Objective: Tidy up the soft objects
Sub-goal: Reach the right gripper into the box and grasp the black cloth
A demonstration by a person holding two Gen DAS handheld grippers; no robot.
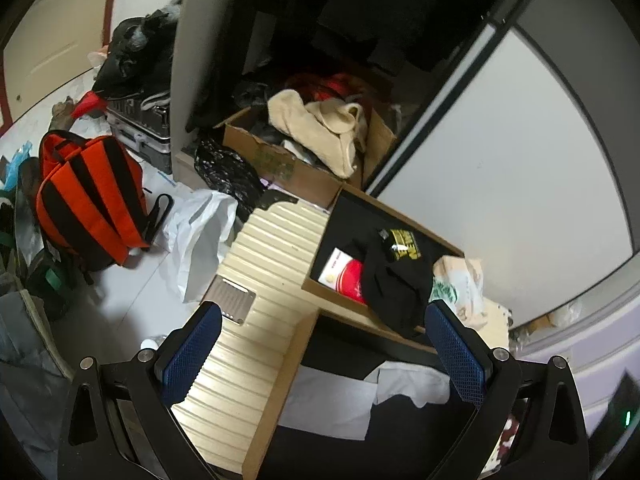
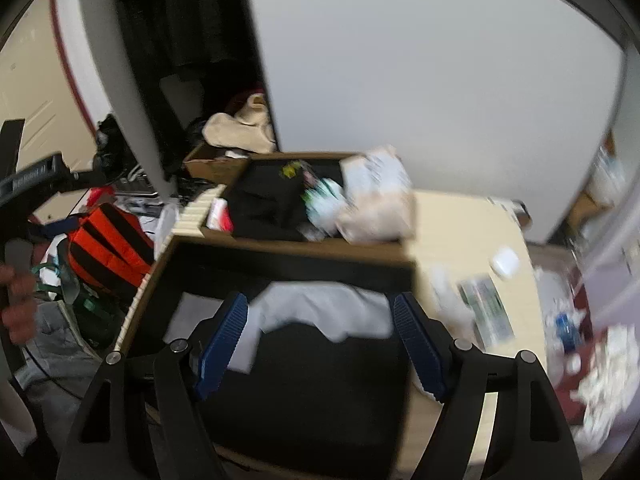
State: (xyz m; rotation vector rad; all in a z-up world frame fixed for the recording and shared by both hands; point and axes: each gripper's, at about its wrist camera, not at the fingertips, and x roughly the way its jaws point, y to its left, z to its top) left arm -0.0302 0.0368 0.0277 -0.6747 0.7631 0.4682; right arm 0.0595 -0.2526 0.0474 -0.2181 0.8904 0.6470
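A cardboard box [image 1: 276,392] with a dark lining sits just below both grippers. It holds a white cloth [image 1: 332,400] [image 2: 320,308] lying over a black cloth [image 2: 312,380]. Behind it a second box [image 1: 348,312] holds a black garment with yellow print [image 1: 400,272] [image 2: 272,196] and a red and white item [image 1: 348,276]. My left gripper [image 1: 324,344] hangs open above the near box's far wall, with nothing between its blue pads. Over the white cloth my right gripper [image 2: 320,340] is open too, its pads clear of the fabric.
Both boxes rest on a beige ribbed suitcase [image 1: 256,260]. A crumpled plastic bag [image 1: 460,280] leans on the far box. On the floor to the left lie an orange backpack [image 1: 88,200] and a white bag [image 1: 200,232]. In the open wardrobe a box holds a cream fleece [image 1: 320,128].
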